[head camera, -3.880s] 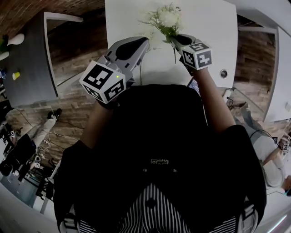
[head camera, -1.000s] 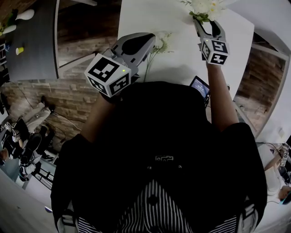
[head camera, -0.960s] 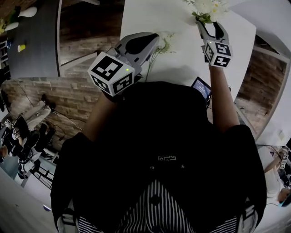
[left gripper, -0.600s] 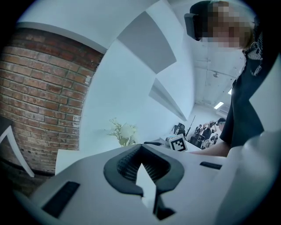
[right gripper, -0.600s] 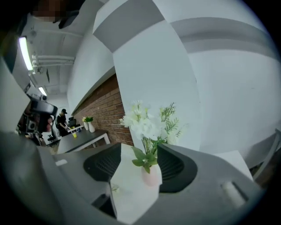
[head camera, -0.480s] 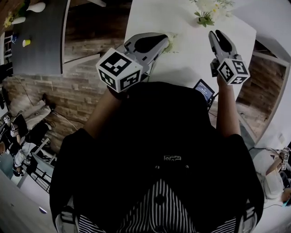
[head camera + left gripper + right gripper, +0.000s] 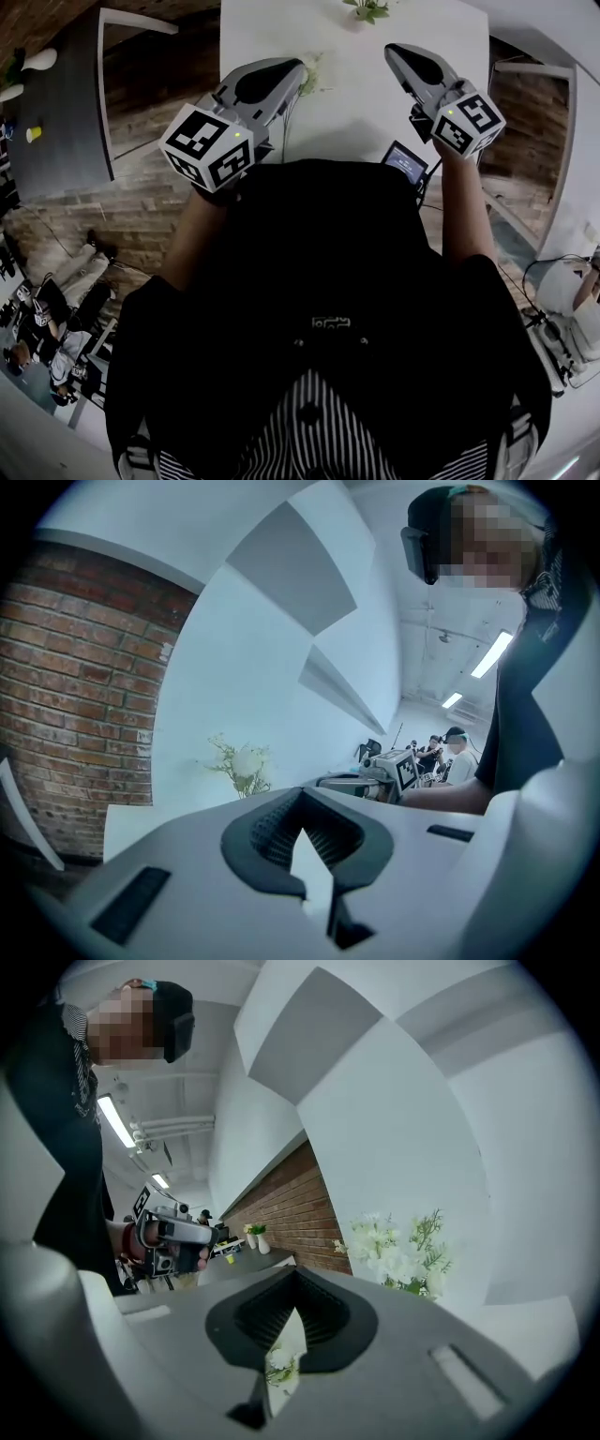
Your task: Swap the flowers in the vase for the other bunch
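Both grippers reach over the near part of the white desk (image 7: pixel 375 103). The right gripper (image 7: pixel 397 52) has just closed its fingers, with nothing between them. It is well apart from the upright bunch (image 7: pixel 367 9) at the desk's far edge. The left gripper (image 7: pixel 292 80) also has its fingers together and empty. Just right of its tip the 2nd bunch (image 7: pixel 312 73) lies flat on the desk, its stem running toward the near edge. A lit screen (image 7: pixel 405 164) sits at the near edge by the right wrist.
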Available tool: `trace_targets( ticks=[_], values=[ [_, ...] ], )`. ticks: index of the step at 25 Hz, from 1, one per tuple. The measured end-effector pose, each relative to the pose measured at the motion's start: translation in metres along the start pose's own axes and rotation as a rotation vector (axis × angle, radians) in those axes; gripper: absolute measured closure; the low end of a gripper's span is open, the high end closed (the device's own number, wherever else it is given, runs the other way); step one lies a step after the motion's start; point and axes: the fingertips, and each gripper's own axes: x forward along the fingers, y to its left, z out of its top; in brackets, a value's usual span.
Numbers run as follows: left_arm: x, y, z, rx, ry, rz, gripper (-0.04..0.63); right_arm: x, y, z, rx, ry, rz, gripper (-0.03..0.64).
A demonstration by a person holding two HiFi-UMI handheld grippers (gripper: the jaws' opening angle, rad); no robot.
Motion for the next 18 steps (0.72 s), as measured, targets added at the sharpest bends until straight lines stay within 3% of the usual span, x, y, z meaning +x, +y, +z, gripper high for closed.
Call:
trace_targets(
  ticks=[18],
  values=[
    [-0.006, -0.031, -0.016, 0.004, 0.018, -0.041, 0.589, -0.027, 0.030, -0.011, 0.010, -0.009, -0.023, 0.615]
  ],
)
